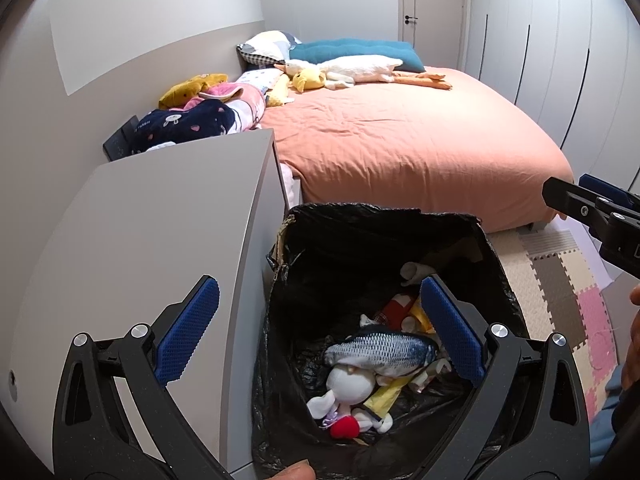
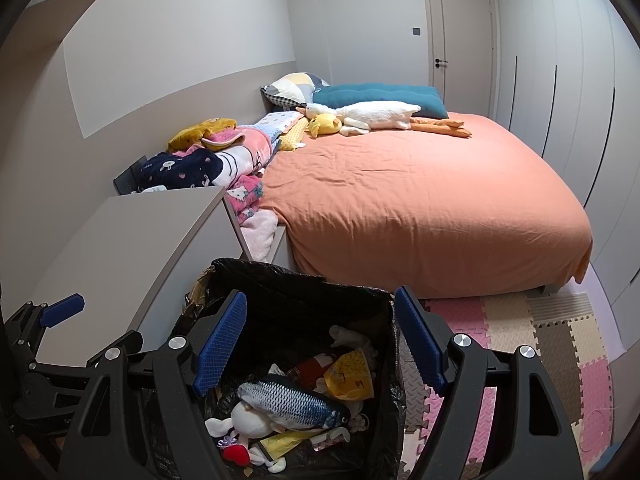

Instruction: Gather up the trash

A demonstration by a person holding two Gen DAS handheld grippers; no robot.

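I'm hovering left gripper (image 1: 320, 334) and right gripper (image 2: 320, 338) over bin (image 1: 380, 220) | both fingers apart, empty | keeping drop path clear above fish toy (image 1: 380, 350)

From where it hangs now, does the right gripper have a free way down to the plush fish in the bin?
Probably yes. The right gripper hangs open above the bin, and the plush fish lies on top of the pile with nothing over it.
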